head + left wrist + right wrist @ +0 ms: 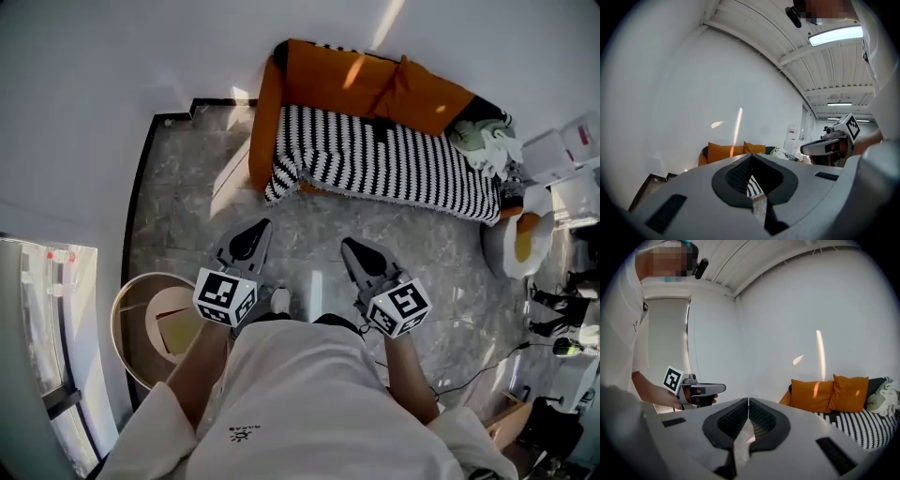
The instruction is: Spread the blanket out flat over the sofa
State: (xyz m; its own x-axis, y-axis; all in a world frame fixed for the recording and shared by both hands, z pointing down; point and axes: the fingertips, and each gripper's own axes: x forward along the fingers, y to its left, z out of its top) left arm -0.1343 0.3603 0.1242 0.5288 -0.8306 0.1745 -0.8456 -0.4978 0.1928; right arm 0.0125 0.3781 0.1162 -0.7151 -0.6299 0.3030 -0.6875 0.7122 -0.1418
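I judge it done: the striped blanket [384,159] lies flat over the orange sofa [328,75], my left gripper [251,234] and right gripper [356,251] closed, empty.

Black-and-white striped blanket [384,161] lying spread flat over the seat of the orange sofa [328,80], its left edge draping over the front.

There is one orange sofa [266,117] at the far side. One striped blanket [375,159] lies on it. It has two orange cushions, a left cushion [328,80] and a right cushion [427,96]. Two claws are near, the left claw [259,228] and the right claw [349,246]. One round tub [127,314] is at near left.
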